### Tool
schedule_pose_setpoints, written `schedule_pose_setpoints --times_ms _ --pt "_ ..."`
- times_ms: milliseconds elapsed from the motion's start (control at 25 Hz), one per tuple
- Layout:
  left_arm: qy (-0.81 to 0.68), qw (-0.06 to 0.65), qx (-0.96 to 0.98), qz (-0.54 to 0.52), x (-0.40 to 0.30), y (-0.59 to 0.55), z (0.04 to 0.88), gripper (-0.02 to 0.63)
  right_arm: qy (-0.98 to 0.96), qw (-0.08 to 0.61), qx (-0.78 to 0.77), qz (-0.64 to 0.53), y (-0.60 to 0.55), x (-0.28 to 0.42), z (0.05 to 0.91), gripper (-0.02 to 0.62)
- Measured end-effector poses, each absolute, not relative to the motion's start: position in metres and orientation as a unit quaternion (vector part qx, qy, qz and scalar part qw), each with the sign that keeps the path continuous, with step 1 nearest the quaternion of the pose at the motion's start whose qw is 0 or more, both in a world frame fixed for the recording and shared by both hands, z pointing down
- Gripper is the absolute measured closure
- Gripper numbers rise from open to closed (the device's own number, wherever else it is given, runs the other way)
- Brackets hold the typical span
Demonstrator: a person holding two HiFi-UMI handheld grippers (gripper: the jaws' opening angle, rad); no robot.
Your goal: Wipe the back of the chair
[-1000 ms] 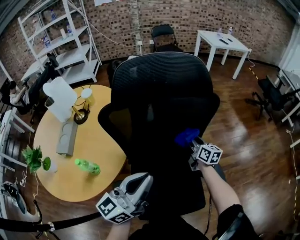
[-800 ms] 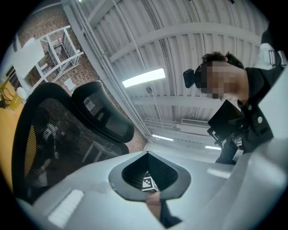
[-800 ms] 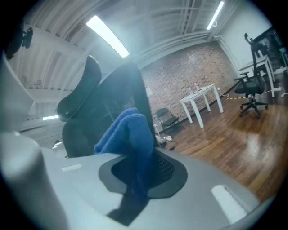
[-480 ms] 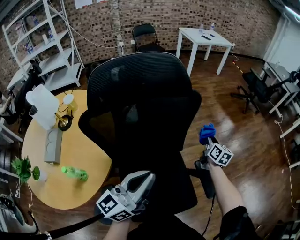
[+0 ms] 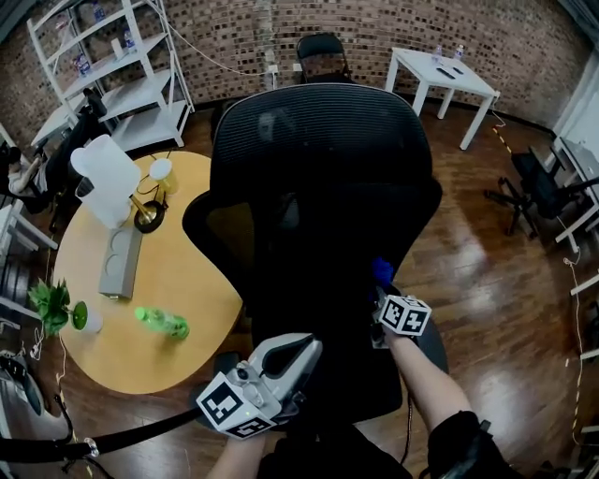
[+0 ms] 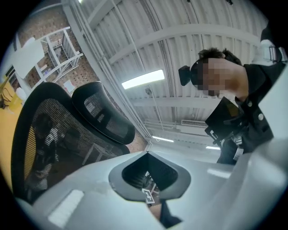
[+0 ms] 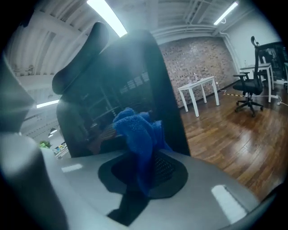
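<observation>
Press soft, light cloth [image 7: 135,132], clamped mid-bunch in closed right gripper [image 7: 145,176], onto springy chair back [image 5: 318,168]; leave closed left gripper [image 6: 148,174] empty

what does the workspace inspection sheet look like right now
surface: chair back upright, black mesh, nothing hanging on it
job's things: blue cloth at the chair back's lower right edge, contact unclear
clutter: yellow table beside the chair holds a green bottle on its side, a potted plant and a grey block
grippers: right tool shut on blue cloth; left tool shut, empty, low behind the chair
cables: black cable low at left
surroundings: white shelves, white table, wooden floor, brick wall
</observation>
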State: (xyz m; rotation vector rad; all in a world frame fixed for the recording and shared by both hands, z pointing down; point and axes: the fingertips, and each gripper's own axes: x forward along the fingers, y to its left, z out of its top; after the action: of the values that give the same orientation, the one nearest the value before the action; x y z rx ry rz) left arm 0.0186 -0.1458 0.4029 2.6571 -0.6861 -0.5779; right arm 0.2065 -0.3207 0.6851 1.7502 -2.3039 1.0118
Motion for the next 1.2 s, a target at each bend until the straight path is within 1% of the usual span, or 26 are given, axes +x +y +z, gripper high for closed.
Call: schedule_pose_setpoints --times_ms 160,440,560,800,960,1120,1200 --pt "-0.263 0.162 0.929 -0.206 0.003 -0.140 0.403 0.614 -0.775 0.057 0.526 0.345 -0.316 0.148 0.704 0.541" --pt "-0.310 0.154 0.915 -0.207 -0.034 -0.124 0.405 0.614 -0.826 0.087 0.419 0.368 -0.294 0.018 0.728 0.541" --pt "-0.327 0.145 0.910 -0.207 -0.046 -0.115 0.401 0.614 -0.837 0.100 0.381 0.379 -0.286 -0.028 0.737 0.541" --pt "-0.373 0.143 0.891 -0.216 -0.073 -0.099 0.400 0.614 -0.858 0.105 0.326 0.382 -0.273 -0.091 0.747 0.541" --pt "-0.390 0.137 0.885 -0.215 -0.083 -0.099 0.407 0.614 -0.876 0.125 0.277 0.373 -0.261 -0.127 0.749 0.541" --pt "-0.402 0.138 0.877 -0.224 -0.082 -0.105 0.409 0.614 -0.907 0.139 0.166 0.361 -0.226 -0.161 0.743 0.541" --pt "-0.409 0.136 0.874 -0.223 -0.082 -0.108 0.409 0.614 -0.915 0.165 0.107 0.351 -0.204 -0.172 0.748 0.541"
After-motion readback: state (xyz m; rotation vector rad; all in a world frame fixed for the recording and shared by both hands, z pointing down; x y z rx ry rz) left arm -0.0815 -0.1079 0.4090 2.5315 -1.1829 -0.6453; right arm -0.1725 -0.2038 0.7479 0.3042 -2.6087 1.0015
